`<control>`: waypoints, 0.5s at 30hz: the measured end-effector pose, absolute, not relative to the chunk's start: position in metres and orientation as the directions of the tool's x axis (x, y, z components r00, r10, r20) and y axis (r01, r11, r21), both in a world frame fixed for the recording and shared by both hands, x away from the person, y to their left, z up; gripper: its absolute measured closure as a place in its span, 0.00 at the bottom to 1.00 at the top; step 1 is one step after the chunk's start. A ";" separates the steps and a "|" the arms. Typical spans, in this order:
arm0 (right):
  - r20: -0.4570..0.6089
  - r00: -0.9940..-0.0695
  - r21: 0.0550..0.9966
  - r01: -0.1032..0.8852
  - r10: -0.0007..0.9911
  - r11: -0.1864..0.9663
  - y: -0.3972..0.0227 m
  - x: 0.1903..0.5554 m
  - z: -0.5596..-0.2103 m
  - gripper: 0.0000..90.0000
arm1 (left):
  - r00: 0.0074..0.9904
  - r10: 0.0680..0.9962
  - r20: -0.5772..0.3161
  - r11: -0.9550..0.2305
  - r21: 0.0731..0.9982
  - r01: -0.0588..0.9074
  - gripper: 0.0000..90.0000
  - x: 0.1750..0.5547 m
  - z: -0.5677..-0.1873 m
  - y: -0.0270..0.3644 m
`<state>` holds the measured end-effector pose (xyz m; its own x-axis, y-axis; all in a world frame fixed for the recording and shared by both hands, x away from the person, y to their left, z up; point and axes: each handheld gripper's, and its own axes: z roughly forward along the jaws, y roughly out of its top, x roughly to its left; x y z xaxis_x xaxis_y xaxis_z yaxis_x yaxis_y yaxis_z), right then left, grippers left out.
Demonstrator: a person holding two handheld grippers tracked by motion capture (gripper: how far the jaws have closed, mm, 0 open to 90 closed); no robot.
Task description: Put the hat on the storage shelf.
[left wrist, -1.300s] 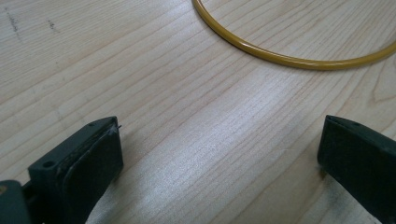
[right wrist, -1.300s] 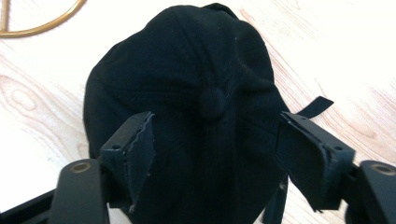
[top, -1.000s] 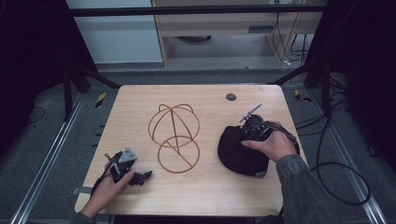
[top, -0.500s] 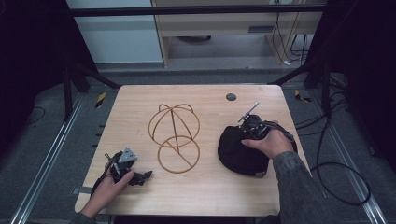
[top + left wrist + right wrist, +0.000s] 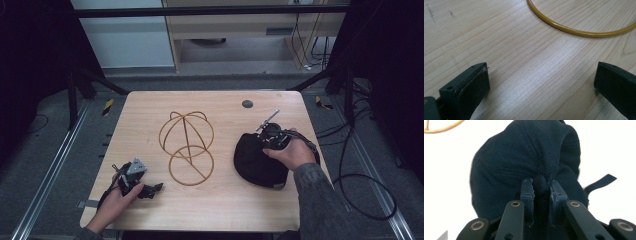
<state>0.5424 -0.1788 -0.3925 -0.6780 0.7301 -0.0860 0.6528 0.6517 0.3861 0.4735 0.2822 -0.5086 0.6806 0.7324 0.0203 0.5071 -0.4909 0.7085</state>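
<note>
A black cap lies on the right side of the wooden table. My right gripper sits on its far top. In the right gripper view the gripper has just been closing and is shut on the cap, pinching the top button and bunching the fabric. A gold wire hat frame stands at the table's middle. My left gripper rests near the front left, and its jaws stand open over bare wood, just short of the frame's base ring.
A small dark disc lies near the table's far edge. Cables trail over the floor on the right. Metal rails run along the left side, and a dark cabinet stands beyond the table.
</note>
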 end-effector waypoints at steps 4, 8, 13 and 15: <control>-0.081 -0.673 0.442 0.637 0.735 0.632 -0.182 0.532 -0.380 0.86 | 0.681 0.732 0.020 -0.491 0.709 0.507 0.00 0.473 -0.509 0.282; -0.062 -0.671 0.474 0.631 0.739 0.614 -0.186 0.526 -0.372 0.86 | 0.679 0.733 0.021 -0.490 0.709 0.507 0.00 0.473 -0.509 0.282; -0.047 -0.672 0.544 0.604 0.739 0.583 -0.192 0.515 -0.356 0.86 | 0.679 0.734 0.021 -0.490 0.709 0.508 0.00 0.473 -0.509 0.282; -0.045 -0.669 0.560 0.599 0.742 0.573 -0.193 0.512 -0.353 0.86 | 0.679 0.734 0.021 -0.490 0.709 0.507 0.00 0.473 -0.509 0.282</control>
